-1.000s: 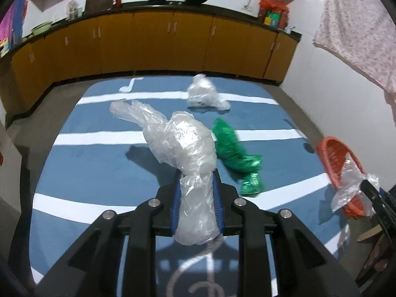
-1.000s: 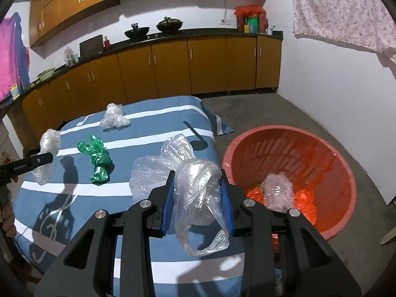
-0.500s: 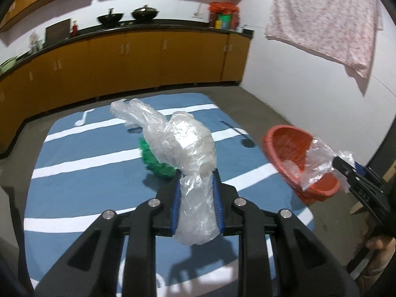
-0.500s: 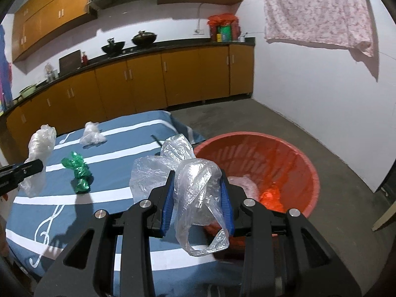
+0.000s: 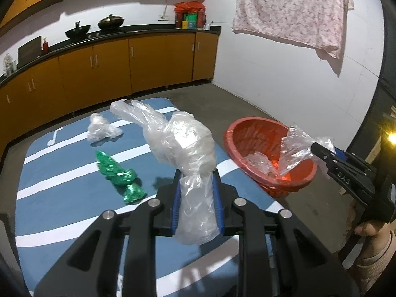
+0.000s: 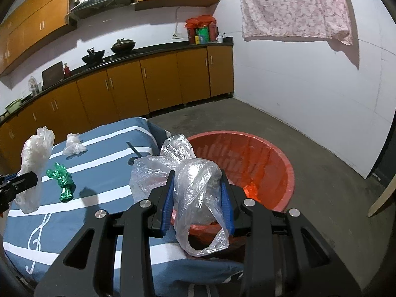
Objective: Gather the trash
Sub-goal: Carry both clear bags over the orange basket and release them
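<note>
Right wrist view: right gripper (image 6: 198, 198) clamps a clear bag (image 6: 195, 185) above basket (image 6: 284, 163) rim; left gripper (image 5: 196, 198) clamps another bag (image 5: 183, 146) over bed (image 5: 61, 180). Risk: film clings to pads or drifts outside.

Left tongs (image 5: 197, 193) clamp a crumpled clear plastic bag (image 5: 183, 146) above a blue cloth with white stripes (image 5: 61, 173). On the cloth lie a twisted green foil wrapper (image 5: 118, 173) and, farther off, a small clear plastic wad (image 5: 100, 130). At right, the right tongs (image 5: 319, 149) pinch a clear plastic scrap (image 5: 295, 148) over a round red plastic basket (image 5: 267, 153) on the grey floor.
</note>
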{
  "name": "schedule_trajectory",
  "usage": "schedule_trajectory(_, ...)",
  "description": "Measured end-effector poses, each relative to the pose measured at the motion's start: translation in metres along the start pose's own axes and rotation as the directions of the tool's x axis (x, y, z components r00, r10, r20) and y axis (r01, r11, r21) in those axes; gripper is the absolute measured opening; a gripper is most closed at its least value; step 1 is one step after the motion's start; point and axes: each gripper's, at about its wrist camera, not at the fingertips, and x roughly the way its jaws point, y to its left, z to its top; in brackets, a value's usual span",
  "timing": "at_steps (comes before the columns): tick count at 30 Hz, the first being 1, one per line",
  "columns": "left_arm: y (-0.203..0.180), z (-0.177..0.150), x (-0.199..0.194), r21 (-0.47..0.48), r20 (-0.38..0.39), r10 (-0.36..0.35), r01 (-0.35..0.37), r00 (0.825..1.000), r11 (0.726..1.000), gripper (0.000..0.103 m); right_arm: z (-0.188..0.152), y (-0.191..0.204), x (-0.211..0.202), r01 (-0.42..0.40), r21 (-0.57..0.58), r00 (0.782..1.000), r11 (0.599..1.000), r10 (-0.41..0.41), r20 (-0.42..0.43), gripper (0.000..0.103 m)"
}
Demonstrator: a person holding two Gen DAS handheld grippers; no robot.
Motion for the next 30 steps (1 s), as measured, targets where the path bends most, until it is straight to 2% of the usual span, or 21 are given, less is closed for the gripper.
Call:
schedule_trajectory(19,-0.034,0.006,0.021,0.070,-0.008,-0.113,0.113,0.994,0.991,0.024,0.007,-0.023,0.002,0.070,0.061,0.997,0.996,-0.072,0.033,0.034)
schedule_trajectory(26,-0.054,0.022,0.038,0.082,0.018,-0.165,0.163,0.986,0.983,0.024,0.023,-0.035,0.011,0.092,0.102,0.993,0.990,-0.099,0.061,0.034)
schedule_trajectory(30,-0.067,0.026,0.056,0.076,0.006,-0.205,0.204,0.979,0.976,0.024,0.027,-0.043,0.019,0.106,0.123,0.992,0.987,-0.114,0.061,0.034)
